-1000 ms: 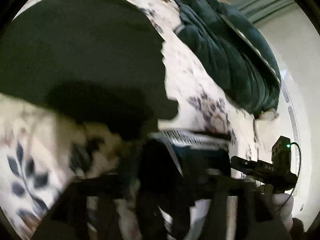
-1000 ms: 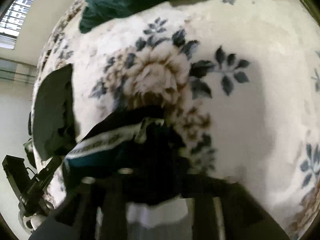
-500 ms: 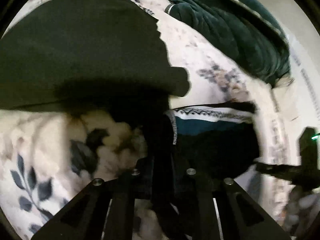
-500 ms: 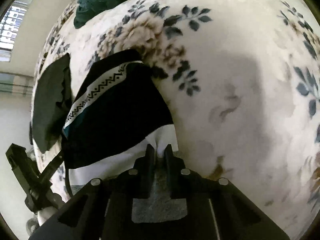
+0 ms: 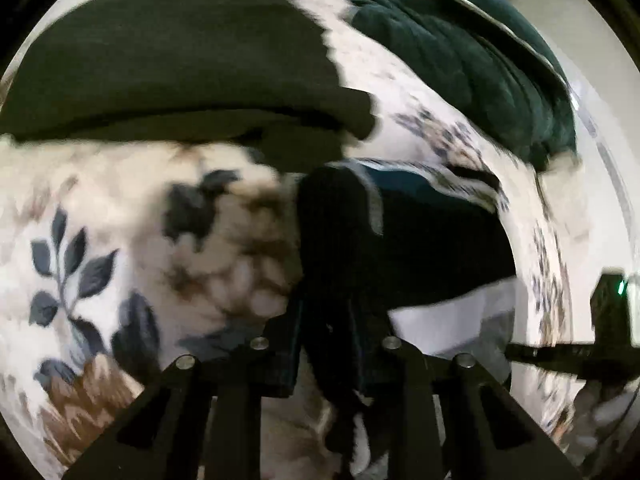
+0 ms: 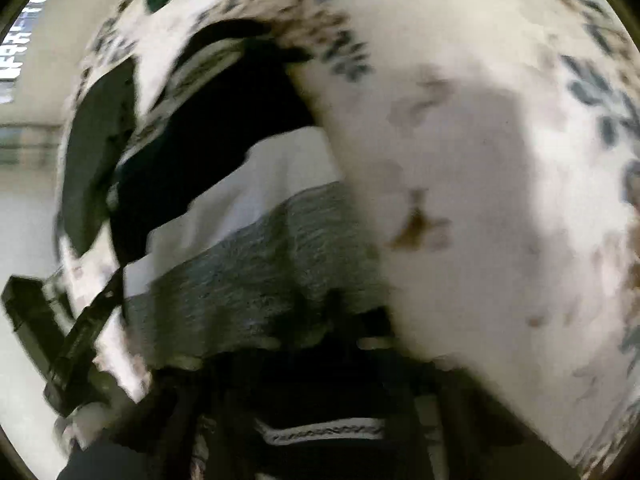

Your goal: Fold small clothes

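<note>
Left wrist view: the left gripper (image 5: 324, 344) has its jaws narrow, pinching a dark fold of the small garment (image 5: 432, 248), which is black and teal with a white patterned band and a white stripe. The garment spreads right from the fingers over the floral blanket (image 5: 100, 240). Far left lies a dark green cloth (image 5: 168, 48); far right, a teal quilt (image 5: 460, 44). The right gripper (image 5: 580, 360) shows at the right edge.

Right wrist view: blurred, this alone shows the garment's grey panel (image 6: 256, 264) nearest the fingers. The right gripper (image 6: 352, 344) is closed on the garment's near edge; the left gripper (image 6: 64, 348) sits low left.
</note>
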`<state>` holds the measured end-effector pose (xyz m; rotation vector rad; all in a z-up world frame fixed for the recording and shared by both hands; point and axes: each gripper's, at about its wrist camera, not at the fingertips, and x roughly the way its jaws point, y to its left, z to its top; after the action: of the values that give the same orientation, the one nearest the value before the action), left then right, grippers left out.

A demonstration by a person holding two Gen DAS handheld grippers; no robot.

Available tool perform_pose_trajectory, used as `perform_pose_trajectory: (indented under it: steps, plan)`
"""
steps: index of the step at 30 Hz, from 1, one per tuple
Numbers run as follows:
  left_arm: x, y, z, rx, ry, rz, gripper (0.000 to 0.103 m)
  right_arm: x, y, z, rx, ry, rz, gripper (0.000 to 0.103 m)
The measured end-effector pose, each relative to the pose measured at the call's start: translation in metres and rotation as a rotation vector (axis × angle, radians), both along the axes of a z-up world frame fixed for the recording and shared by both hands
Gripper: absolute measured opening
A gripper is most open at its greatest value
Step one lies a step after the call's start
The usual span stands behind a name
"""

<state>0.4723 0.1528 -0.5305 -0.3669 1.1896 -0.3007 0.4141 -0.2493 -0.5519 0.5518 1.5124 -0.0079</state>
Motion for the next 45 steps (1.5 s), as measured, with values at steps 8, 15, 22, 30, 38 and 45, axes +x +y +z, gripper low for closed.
perform_pose_trajectory:
  steps: [8,15,22,30,38,45]
  plan:
    - [-0.057,-0.002,0.063,0.015,-0.039,-0.009,0.037,-0.023,-0.014,0.007,0.072,0.051,0.004,0.024]
    - [-0.175,-0.059,0.046,0.034,0.105,-0.151,0.044,-0.120,-0.015,0.051,0.136,0.059,0.097,0.048]
    - [-0.309,-0.108,-0.006,0.186,0.283,-0.321,0.044,-0.259,-0.029,0.050,0.166,0.170,0.137,0.048]
    - [-0.402,-0.077,0.014,0.193,0.329,-0.228,0.044,-0.368,-0.037,0.023,0.196,0.223,0.159,0.048]
    - [-0.447,-0.019,0.023,-0.054,0.263,0.177,0.045,-0.406,-0.023,-0.004,0.179,0.220,0.181,0.048]
    - [-0.432,-0.019,0.000,-0.116,0.273,0.372,0.045,-0.413,-0.019,-0.022,0.093,0.127,0.083,0.055]
